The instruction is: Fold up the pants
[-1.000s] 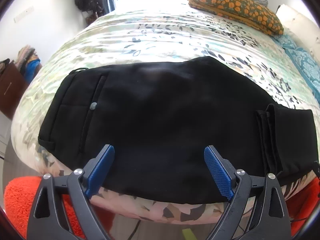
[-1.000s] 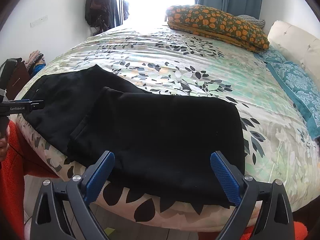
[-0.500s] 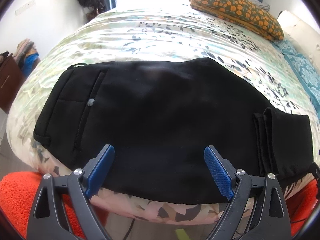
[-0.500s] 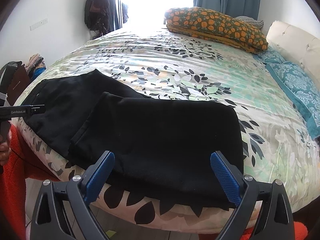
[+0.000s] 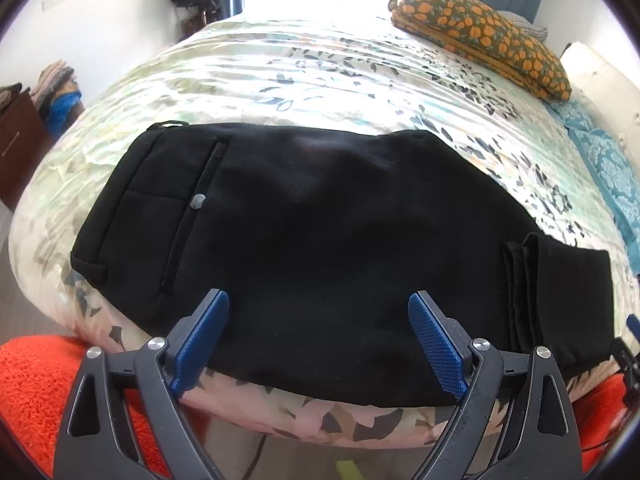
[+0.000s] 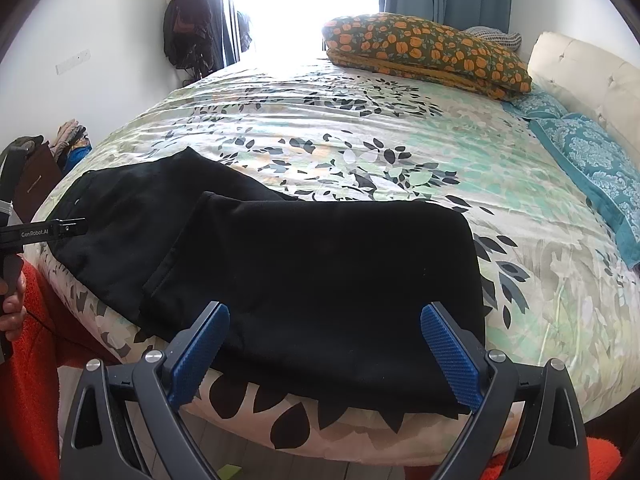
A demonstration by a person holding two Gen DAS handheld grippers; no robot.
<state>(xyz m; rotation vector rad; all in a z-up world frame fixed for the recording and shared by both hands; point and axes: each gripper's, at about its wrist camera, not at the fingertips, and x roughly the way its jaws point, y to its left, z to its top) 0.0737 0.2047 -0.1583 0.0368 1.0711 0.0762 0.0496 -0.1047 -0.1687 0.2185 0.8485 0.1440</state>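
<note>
Black pants lie flat along the near edge of the bed, on the leaf-print cover, already folded lengthwise and with the leg part doubled back over itself. Left tongs: jaws wide apart, blue pads showing, nothing between them; they hover just short of the bed edge, and the pants' near hem runs across just ahead of the pads. Ahead and to the left of these tongs is the waist end, with a back pocket and its small grey button and a belt loop at the edge. To the right of the same tongs the stacked hems of the folded-over leg part form a ridge. Right tongs: jaws also wide, holding nothing, set just short of the bed edge in front of the folded leg part; its folded end lies ahead and to the right of the right pad. In the right wrist view the waist half extends off to the left of the tongs, where part of the other tool and a hand show at the frame edge. Far beyond both tongs: an orange-patterned pillow, and a teal patterned blanket to the right.
</note>
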